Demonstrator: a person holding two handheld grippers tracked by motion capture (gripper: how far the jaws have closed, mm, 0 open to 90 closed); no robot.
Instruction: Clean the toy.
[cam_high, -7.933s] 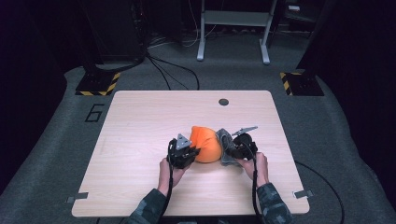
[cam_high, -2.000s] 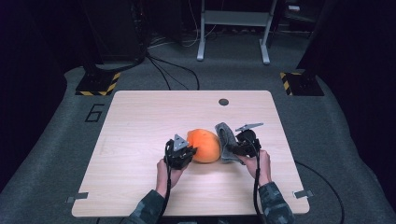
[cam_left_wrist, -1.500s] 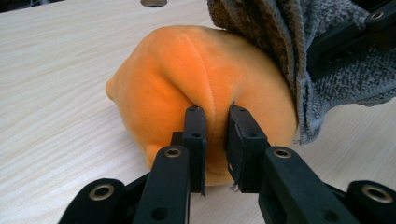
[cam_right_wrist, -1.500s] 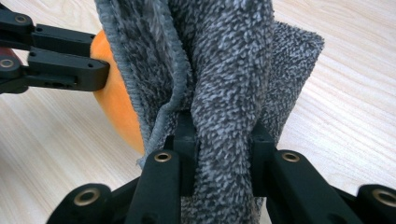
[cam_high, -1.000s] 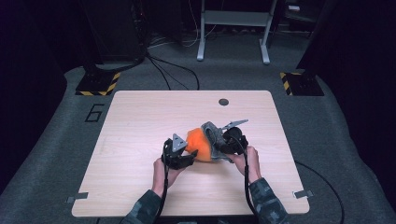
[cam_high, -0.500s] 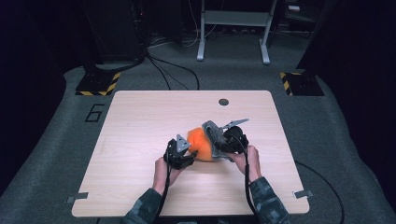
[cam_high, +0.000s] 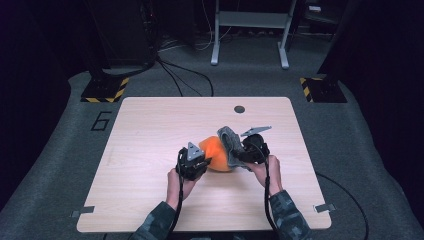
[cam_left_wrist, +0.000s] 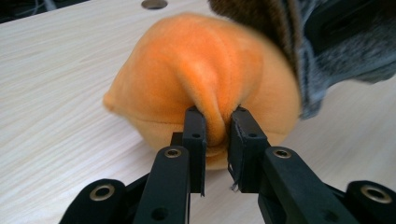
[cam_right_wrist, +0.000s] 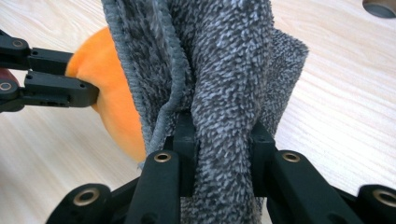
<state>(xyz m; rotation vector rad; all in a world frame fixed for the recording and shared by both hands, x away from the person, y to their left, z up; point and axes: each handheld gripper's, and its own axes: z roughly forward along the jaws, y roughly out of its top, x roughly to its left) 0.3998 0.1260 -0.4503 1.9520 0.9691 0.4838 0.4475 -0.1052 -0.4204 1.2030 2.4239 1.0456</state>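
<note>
Near the table's (cam_high: 150, 150) middle lies an orange plush toy (cam_left_wrist: 201, 79). The left gripper (cam_left_wrist: 217, 135), at the toy's 8 o'clock, has just been closing its jaws and now pinches a fold of plush. The right gripper (cam_right_wrist: 219, 135), at 3 o'clock, clamps a grey towel (cam_right_wrist: 224, 70) draped against the toy.

Lab: floor cables (cam_high: 172, 75), hazard-taped (striped) feet (cam_high: 105, 92).
</note>
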